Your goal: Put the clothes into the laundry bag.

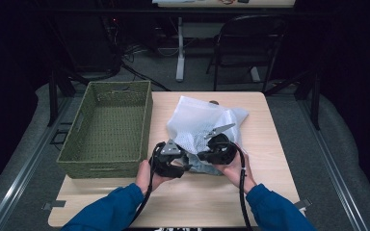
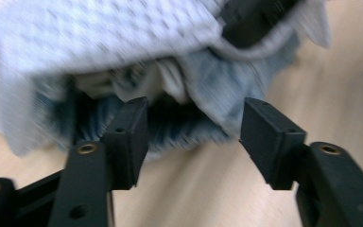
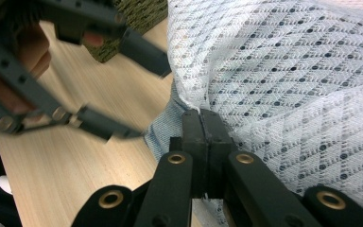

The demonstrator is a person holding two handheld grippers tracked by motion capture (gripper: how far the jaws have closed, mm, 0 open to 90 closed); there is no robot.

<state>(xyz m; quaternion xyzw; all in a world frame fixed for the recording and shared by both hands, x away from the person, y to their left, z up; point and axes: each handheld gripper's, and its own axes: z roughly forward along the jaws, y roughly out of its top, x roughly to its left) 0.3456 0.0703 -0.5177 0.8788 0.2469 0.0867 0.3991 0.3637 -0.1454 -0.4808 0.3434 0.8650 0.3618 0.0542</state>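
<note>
Overhead, in the high view, a white mesh laundry bag (image 1: 200, 126) with a perforated diamond weave lies crumpled on the pale wood-grain desk (image 1: 270, 144), just right of a rectangular olive-green woven basket (image 1: 108, 127) with cut-out handles. Pale blue denim-like fabric (image 1: 207, 168) shows at the bag's near edge. Two hands in blue sleeves come in from the bottom; the left gripper (image 1: 185, 161) and the right gripper (image 1: 207, 155) meet at that near edge, close together, each trailing a black cable. No writing can be read anywhere.

Next, in the left gripper view, the picture is blurred. The two black jaws stand apart, with bare desk (image 2: 194, 189) between them and no cloth pressed. The mouth of the mesh bag (image 2: 99, 33) is just ahead of the tips, and blue fabric (image 2: 217, 94) with a white scrap (image 2: 170, 85) sits inside it.

Finally, in the right gripper view, the black jaws are closed tight together, pinching the hem of the mesh bag (image 3: 288, 75) where it meets the blue fabric (image 3: 163, 130). The weave is fine netting with rows of small round holes. The left gripper (image 3: 149, 101) shows farther off at the upper left with its jaws spread, a hand (image 3: 14, 71) behind it, and a corner of the woven basket (image 3: 137, 19) at the top.
</note>
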